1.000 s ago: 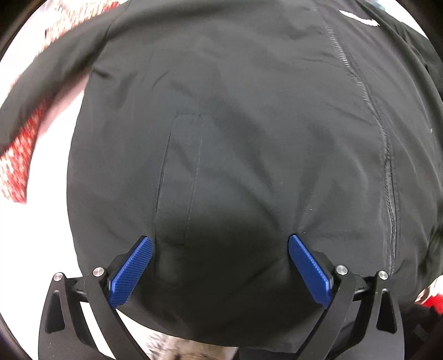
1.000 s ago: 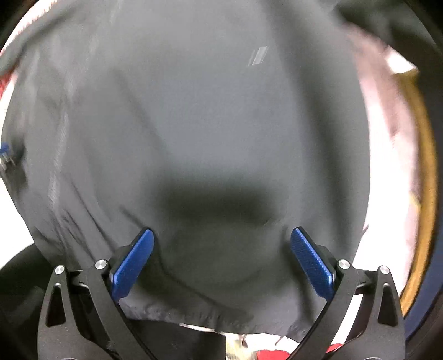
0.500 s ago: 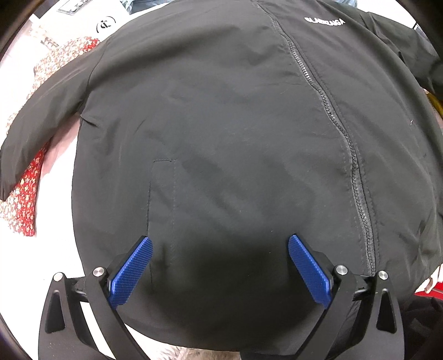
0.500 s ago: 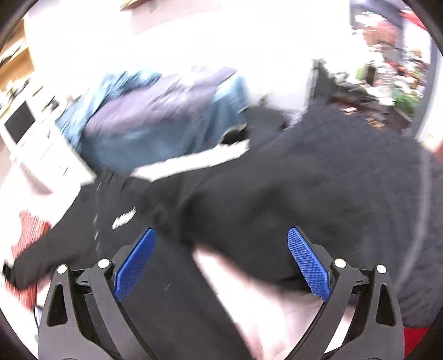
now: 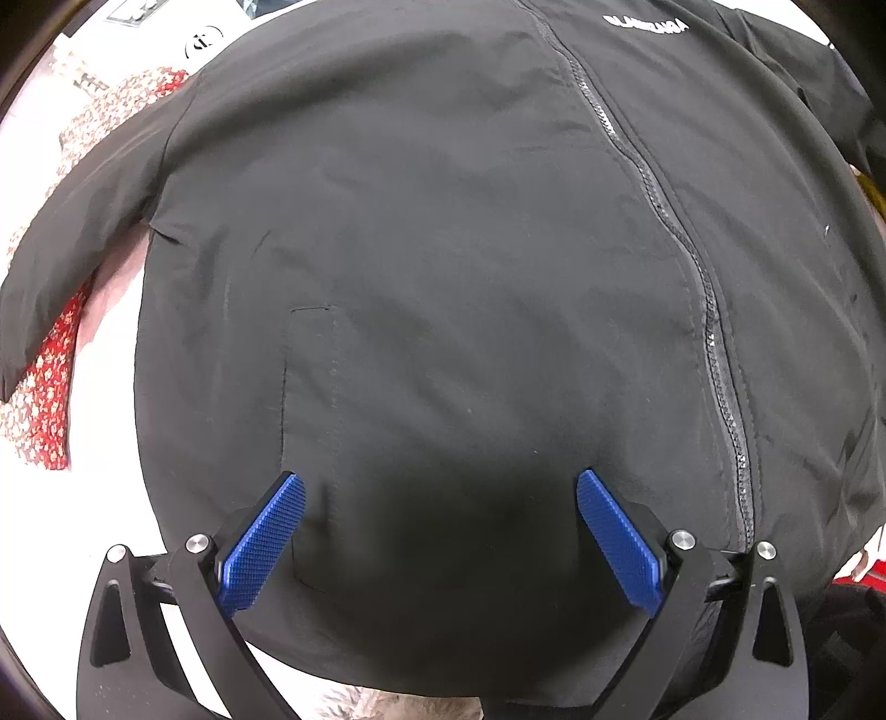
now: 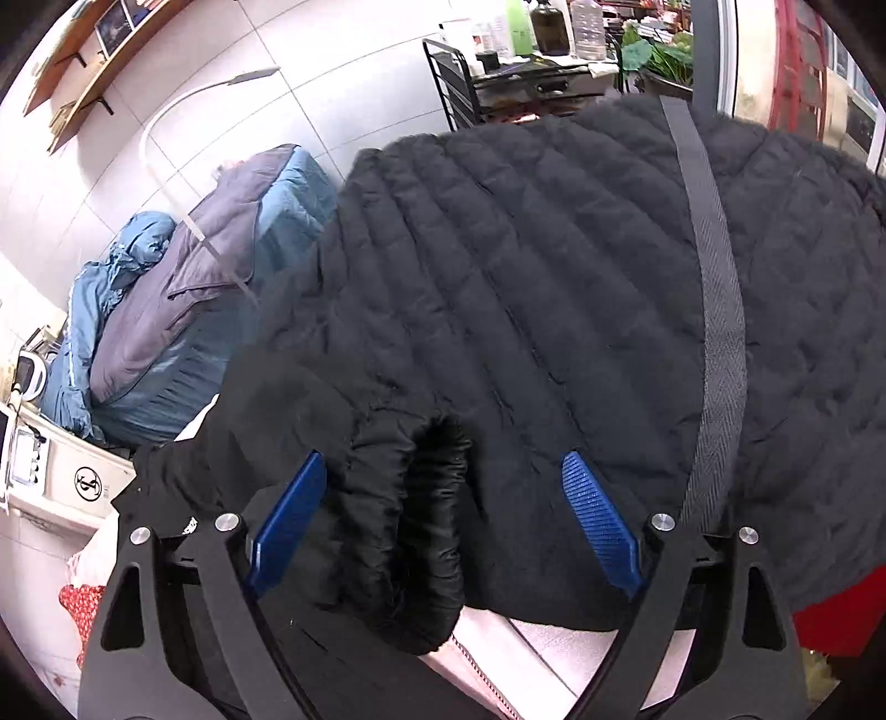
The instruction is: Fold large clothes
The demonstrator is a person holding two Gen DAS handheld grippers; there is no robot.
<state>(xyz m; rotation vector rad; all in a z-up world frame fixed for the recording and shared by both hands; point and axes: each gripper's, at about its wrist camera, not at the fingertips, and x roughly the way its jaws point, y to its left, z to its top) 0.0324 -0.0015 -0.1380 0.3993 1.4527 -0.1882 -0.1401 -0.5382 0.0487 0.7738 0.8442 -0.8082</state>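
Observation:
A black zip-front jacket (image 5: 443, 277) lies spread flat, front up, filling the left wrist view; its zipper (image 5: 681, 249) runs up the right side and one sleeve (image 5: 72, 232) stretches out left. My left gripper (image 5: 440, 540) is open and empty, hovering over the jacket's lower hem. My right gripper (image 6: 443, 520) is open and empty, pointed at a black quilted puffer coat (image 6: 554, 288) piled ahead; the coat's elastic sleeve cuff (image 6: 426, 515) sits between the jaws, not clamped.
A red floral cloth (image 5: 50, 399) lies under the jacket's left sleeve on a white surface (image 5: 105, 443). A blue and grey padded garment (image 6: 183, 321) is heaped at the left of the right wrist view. A white appliance (image 6: 50, 471) and a shelf with bottles (image 6: 542, 50) stand behind.
My right gripper has swung up and away from the flat black jacket to face the quilted puffer coat. My left gripper has drawn back slightly, so more of the jacket shows.

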